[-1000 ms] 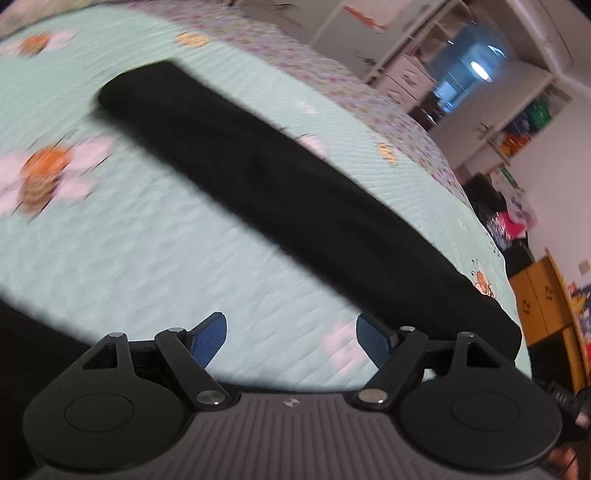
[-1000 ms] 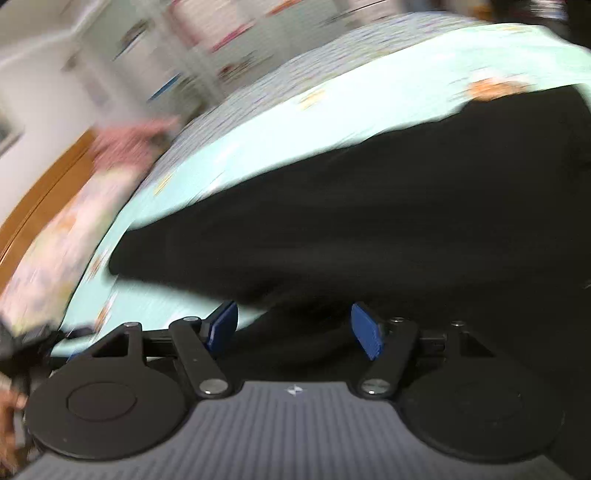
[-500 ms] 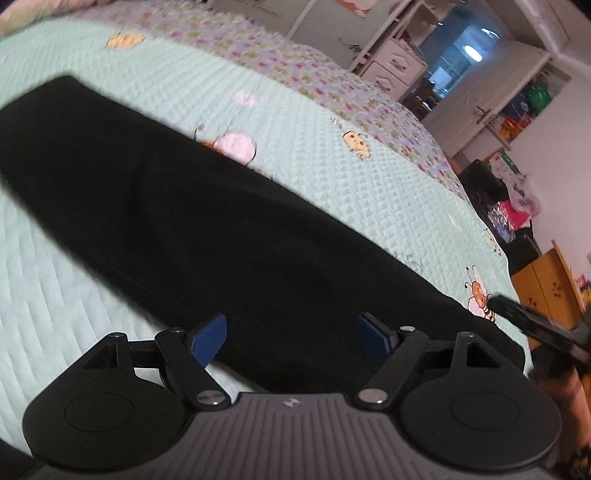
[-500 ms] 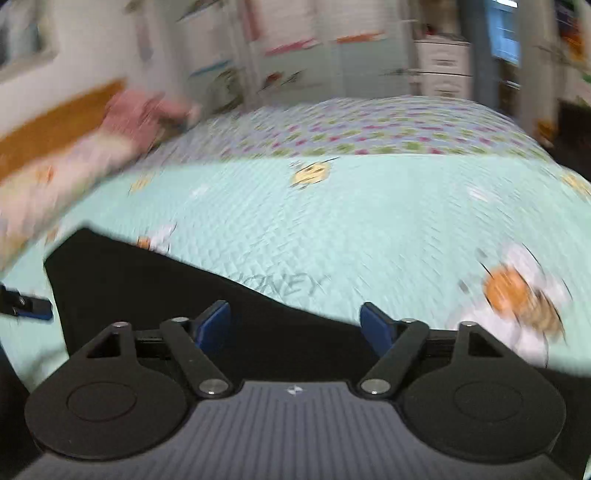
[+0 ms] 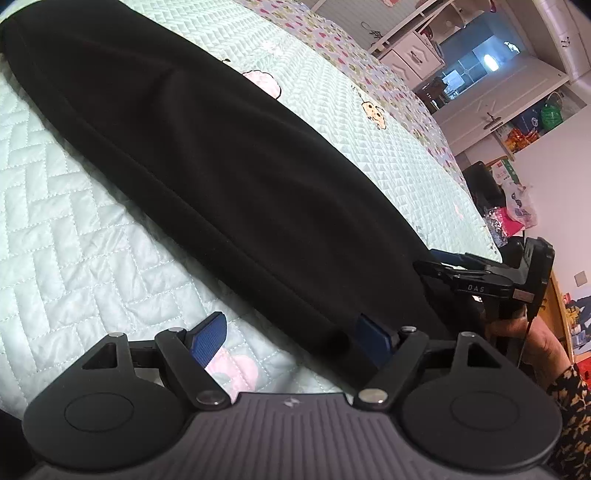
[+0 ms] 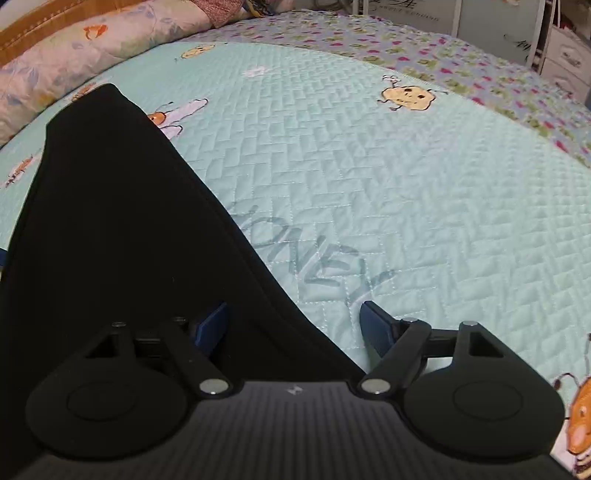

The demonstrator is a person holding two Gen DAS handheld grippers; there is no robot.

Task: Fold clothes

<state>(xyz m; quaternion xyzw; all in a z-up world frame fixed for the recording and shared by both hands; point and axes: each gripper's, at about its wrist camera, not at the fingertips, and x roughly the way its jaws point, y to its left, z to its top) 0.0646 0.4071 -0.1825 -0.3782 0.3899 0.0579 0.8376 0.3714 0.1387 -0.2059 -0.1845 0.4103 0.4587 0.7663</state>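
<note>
The black garment [image 5: 229, 166] ran lengthwise away from both wide-open, empty grippers, left [image 5: 291, 338] and right [image 6: 293, 326], each straddling a near-end edge.

You're looking across a mint quilted bedspread [image 6: 424, 192] printed with cartoon bees and the grey word "HONEY" [image 6: 314, 266]. A floral pillow [image 6: 74, 55] lies by the wooden headboard [image 6: 37, 26]. White drawers [image 5: 412, 59] and cluttered shelves [image 5: 532, 122] line the far wall.
</note>
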